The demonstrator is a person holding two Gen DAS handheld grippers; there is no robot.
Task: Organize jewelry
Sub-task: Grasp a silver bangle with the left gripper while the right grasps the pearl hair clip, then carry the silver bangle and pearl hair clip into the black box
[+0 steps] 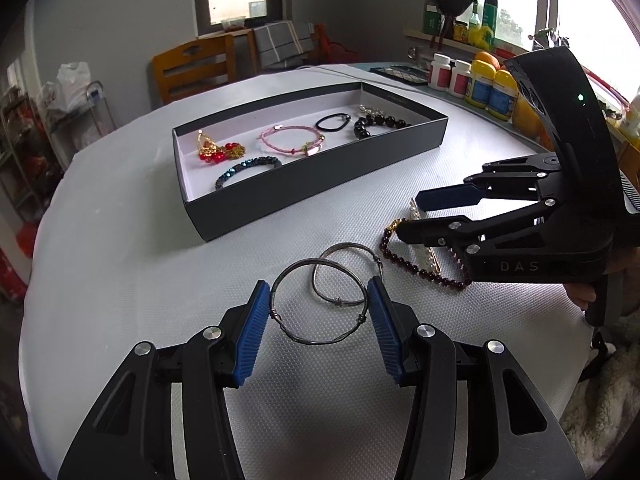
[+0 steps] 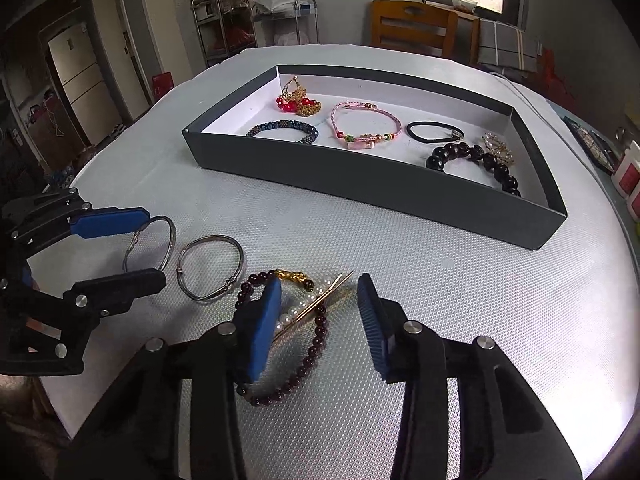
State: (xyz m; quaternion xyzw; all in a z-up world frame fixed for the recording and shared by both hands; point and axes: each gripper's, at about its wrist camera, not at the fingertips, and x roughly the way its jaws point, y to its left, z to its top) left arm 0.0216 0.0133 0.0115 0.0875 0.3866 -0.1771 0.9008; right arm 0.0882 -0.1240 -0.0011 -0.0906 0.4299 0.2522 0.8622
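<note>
A dark grey tray (image 1: pixel 304 196) (image 2: pixel 376 192) holds several bracelets, a black hair tie and a red and gold piece. Two silver bangles lie on the table mat. My left gripper (image 1: pixel 318 298) (image 2: pixel 150 245) is open around the nearer bangle (image 1: pixel 316 340) (image 2: pixel 170 240); the other bangle (image 1: pixel 360 246) (image 2: pixel 212 268) lies just beyond. My right gripper (image 2: pixel 318 296) (image 1: pixel 406 212) is open over a dark red bead bracelet (image 2: pixel 308 360) (image 1: pixel 424 270) and a gold pearl hair clip (image 2: pixel 316 304) (image 1: pixel 424 252).
The round table has a white textured mat (image 1: pixel 160 280). Bottles and fruit (image 1: pixel 480 84) stand at its far right edge by the window. A wooden chair (image 1: pixel 192 66) stands behind the table. A metal shelf (image 2: pixel 224 12) is at the back.
</note>
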